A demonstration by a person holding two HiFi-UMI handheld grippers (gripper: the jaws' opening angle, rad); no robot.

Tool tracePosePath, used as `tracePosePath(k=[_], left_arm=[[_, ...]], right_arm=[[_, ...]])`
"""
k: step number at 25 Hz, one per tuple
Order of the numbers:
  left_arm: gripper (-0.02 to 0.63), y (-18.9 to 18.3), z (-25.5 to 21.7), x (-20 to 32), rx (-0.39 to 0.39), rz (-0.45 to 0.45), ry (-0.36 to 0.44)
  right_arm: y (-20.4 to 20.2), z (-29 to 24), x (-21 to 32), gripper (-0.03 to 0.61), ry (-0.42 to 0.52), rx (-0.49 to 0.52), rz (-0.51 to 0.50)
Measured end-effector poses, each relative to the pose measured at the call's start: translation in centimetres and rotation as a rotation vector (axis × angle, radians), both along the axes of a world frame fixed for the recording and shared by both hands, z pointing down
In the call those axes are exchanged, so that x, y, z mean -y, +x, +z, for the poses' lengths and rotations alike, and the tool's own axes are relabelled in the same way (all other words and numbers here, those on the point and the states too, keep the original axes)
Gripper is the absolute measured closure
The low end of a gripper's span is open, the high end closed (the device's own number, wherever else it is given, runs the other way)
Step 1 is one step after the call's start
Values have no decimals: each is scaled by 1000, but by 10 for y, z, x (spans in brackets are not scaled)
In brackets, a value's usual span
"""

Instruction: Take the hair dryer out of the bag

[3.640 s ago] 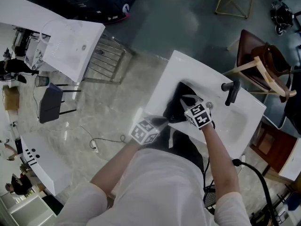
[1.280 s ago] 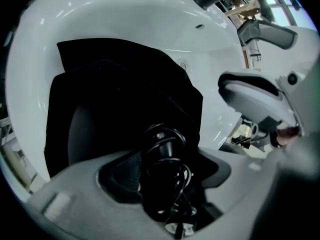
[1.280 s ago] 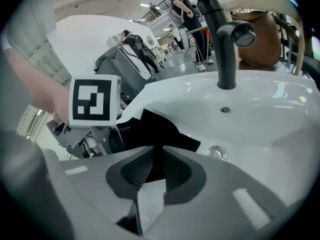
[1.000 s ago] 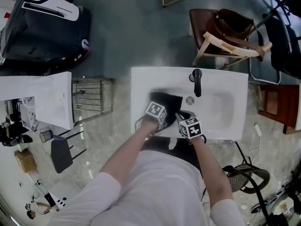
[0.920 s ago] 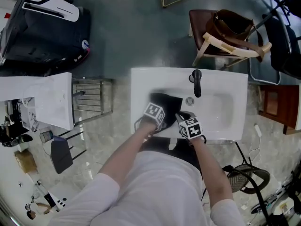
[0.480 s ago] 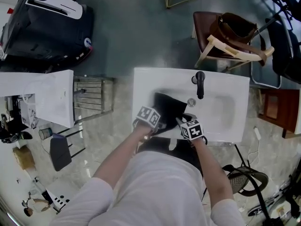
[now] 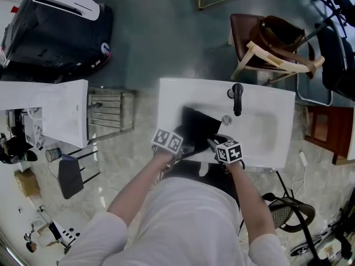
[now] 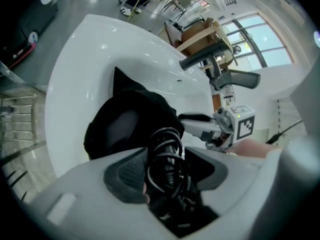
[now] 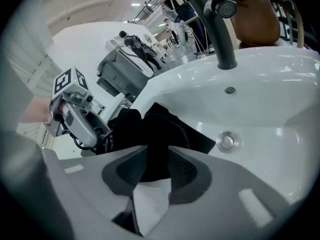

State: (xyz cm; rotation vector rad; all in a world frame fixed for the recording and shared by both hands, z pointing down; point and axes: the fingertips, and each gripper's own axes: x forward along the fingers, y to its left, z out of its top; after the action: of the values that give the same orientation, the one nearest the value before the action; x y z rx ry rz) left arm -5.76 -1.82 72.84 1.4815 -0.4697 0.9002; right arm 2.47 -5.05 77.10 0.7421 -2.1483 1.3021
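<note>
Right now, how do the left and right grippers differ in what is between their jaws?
The left gripper has just been closing and grips a coiled black cord that fills its gap; the right gripper has just been opening, a thin fold of the black bag loose between its pads. Both work over the white sink.

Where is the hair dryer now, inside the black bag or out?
Partly out, it seems: a coiled cord pokes from the black bag lying on the sink. The dryer's body cannot be made out.
</note>
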Motion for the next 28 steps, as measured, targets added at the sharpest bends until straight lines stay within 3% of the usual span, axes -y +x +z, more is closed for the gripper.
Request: tracePosePath(k=[3,4,8,13,19,28], left_arm=[[383,-5,-4,-3,3,-24,3],[383,-6,-6,-5,2,-32,3],[383,-9,-10,-9,3,-48,12],[383,-16,-24,-17,-16,-41,35],[383,-17,-52,-33,-92,-15,55],[382,-20,-83,-47,-195,25,89]], right_arm=[[-9,-10,-4,558,7,37,-26],[-11,-12,-5,566,11,38,-35],[-9,-13,-6,568,20,23,-44],[3,-11,6,568,44,-25,17],[15,-13,22,568,79,-71,71],[18,-19,35,568,117,-113,66]])
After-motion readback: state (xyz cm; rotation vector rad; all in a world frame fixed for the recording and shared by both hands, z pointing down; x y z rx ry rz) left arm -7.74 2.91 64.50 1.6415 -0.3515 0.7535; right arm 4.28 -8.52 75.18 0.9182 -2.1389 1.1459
